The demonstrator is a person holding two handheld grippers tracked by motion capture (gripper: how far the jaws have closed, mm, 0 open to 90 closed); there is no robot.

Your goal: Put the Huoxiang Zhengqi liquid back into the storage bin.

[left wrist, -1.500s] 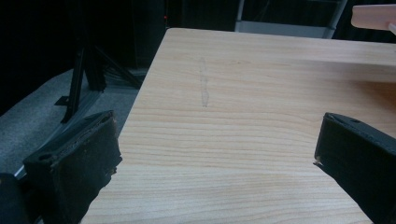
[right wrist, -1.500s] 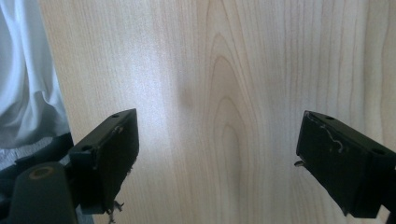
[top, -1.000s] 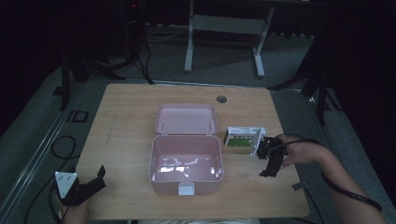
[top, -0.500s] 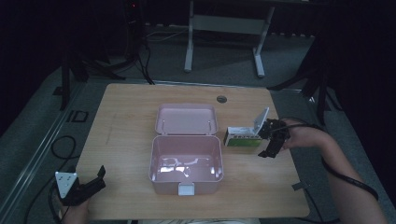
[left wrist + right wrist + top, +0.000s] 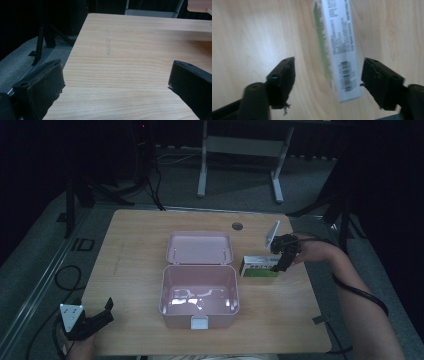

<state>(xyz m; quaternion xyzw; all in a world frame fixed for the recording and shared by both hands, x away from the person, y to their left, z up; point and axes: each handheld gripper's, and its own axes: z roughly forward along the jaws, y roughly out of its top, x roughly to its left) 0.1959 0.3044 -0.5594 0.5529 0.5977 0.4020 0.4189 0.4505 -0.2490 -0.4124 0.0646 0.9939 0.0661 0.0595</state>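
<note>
Your right tongs (image 5: 281, 257) hover over small white-and-green printed cardboard box (image 5: 258, 268), jaws spread wide, box lying between them on light wooden table (image 5: 135, 245), untouched. Box sits just right of open pink plastic case (image 5: 199, 290), lid (image 5: 199, 248) laid back. Your left tongs (image 5: 97, 320) rest at table's near left corner, released, gripping nothing.

A dim room: grey carpet floor (image 5: 40, 265), a white metal frame stand (image 5: 240, 150) behind the wooden table (image 5: 135, 235)
</note>
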